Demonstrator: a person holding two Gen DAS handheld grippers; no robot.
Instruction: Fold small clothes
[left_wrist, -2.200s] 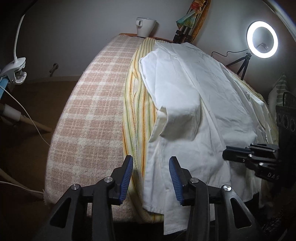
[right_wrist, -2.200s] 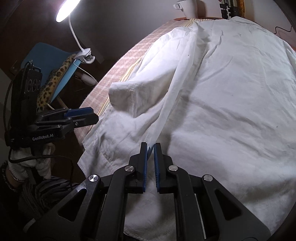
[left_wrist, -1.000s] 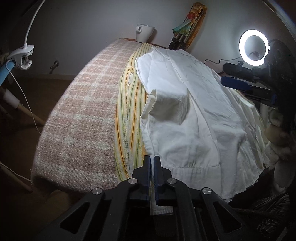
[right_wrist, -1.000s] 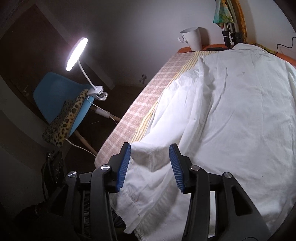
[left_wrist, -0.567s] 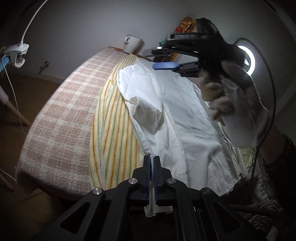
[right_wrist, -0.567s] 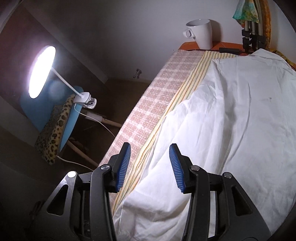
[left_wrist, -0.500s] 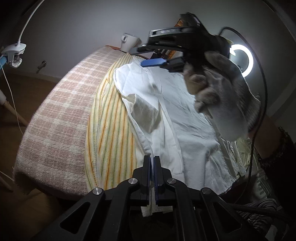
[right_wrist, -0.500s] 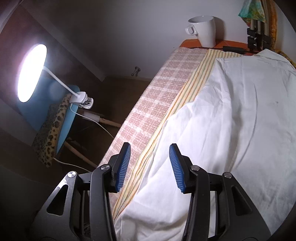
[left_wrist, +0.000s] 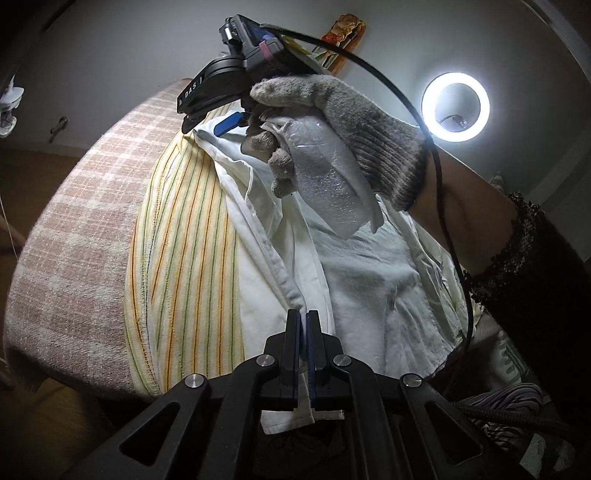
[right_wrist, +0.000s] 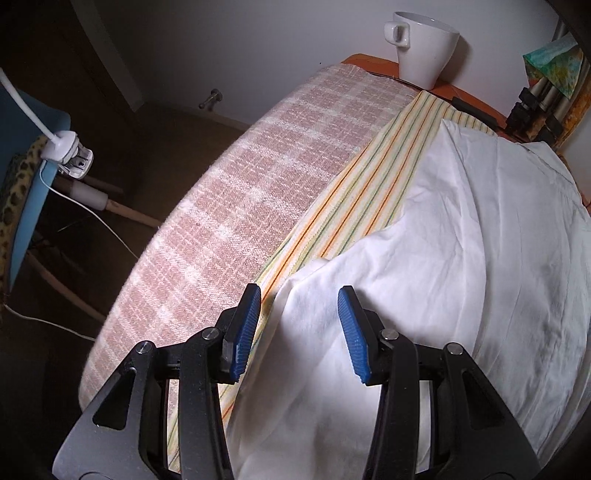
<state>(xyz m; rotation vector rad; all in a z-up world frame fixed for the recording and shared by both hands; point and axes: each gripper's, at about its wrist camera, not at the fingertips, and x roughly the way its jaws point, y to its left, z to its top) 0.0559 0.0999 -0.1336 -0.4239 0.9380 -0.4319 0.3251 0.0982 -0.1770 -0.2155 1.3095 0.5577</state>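
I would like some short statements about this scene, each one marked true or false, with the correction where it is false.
1. The left gripper is shut on the hem of the white shirt. True.
2. The right gripper is clamped on the shirt. False: its jaws stand open above the shirt's edge, gripping nothing.
3. A white mug stands at the far end of the table. True.
4. The shirt lies directly on the pink checked cloth. False: it lies on a yellow striped cloth spread beside the checked one.
5. The hand holding the right gripper is bare. False: it wears a grey knitted glove.
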